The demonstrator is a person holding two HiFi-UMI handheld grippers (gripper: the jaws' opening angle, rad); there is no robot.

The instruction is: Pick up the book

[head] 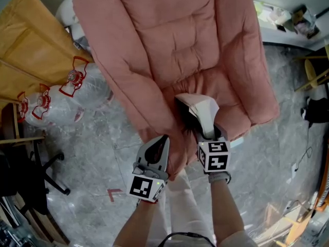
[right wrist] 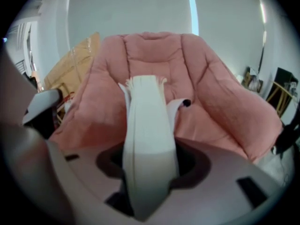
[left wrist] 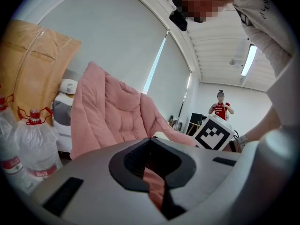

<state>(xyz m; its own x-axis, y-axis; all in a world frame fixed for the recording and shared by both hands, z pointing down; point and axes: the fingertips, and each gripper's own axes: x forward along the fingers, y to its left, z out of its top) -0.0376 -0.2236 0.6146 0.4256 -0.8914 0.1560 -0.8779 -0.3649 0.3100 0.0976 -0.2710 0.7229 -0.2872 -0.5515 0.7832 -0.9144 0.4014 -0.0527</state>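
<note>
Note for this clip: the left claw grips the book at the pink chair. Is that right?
Not quite. It is the right claw that grips the book at the pink chair. The right gripper view shows the book between its jaws.

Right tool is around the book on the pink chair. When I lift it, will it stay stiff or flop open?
Likely floppy: the book shows leaves spreading at its far end. With the right tool gripping one end only, the free end may sag or splay open. It looks thick, so probably fairly heavy for that narrow grip.
</note>
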